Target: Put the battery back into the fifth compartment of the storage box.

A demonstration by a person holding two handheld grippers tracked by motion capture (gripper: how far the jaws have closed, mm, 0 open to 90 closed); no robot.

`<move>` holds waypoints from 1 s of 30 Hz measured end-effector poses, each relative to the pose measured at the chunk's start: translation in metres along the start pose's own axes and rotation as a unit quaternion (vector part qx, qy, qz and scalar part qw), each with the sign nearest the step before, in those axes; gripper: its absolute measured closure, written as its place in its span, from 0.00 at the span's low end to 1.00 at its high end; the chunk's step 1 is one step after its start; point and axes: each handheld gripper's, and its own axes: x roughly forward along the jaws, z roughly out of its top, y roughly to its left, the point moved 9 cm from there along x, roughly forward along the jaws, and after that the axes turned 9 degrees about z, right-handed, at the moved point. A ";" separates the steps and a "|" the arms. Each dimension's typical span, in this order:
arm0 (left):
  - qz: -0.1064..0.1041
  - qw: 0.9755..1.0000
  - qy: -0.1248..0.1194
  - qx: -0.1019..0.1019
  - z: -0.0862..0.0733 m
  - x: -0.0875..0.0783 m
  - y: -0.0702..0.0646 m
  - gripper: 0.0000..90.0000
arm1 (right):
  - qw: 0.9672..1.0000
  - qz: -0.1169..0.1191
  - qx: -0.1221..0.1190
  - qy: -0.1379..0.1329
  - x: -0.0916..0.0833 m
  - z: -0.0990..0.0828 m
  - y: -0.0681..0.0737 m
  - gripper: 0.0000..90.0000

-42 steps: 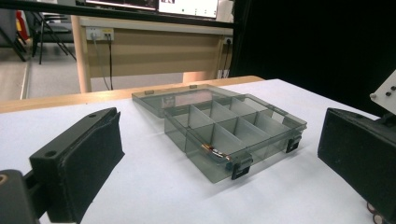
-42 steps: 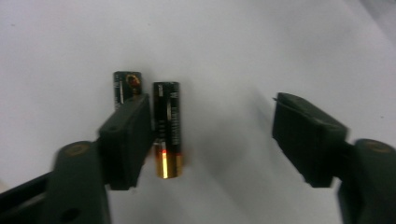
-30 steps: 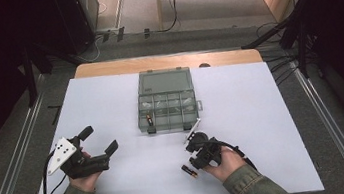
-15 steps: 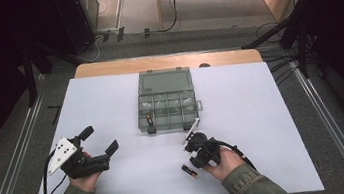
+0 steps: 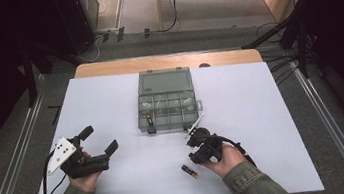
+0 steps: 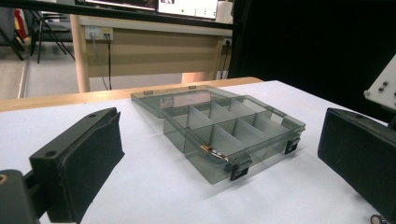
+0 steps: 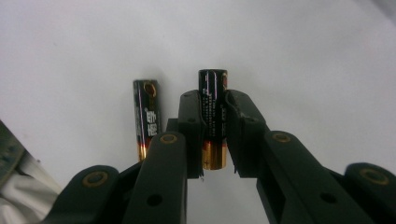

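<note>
One black-and-gold battery (image 5: pixel 150 119) already lies in the clear grey compartment box (image 5: pixel 167 108); the right tongs (image 7: pixel 214 121) clamp a second (image 7: pixel 213 122), a third (image 7: pixel 146 118) waits on the table (image 5: pixel 273 114), and the left tongs (image 6: pixel 219 154) stand apart.

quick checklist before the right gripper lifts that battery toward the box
1. Grip: the right gripper has just closed and its jaws press both sides of the held battery: ok.
2. Second battery lies beside the held one, outside the jaws, with a narrow gap between: ok.
3. Organizer box has its lid folded back, compartments exposed: ok.
4. One compartment at the near corner already holds a stored battery; the others look free: ok.
5. Left gripper rests open at the table's left, away from the path to the box: ok.
6. Whether the held battery has left the table: cannot tell.
</note>
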 end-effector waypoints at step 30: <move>0.001 1.000 -0.002 -0.002 0.001 -0.001 0.002 0.00 | 0.996 0.024 -0.006 -0.090 -0.028 0.089 0.023 0.87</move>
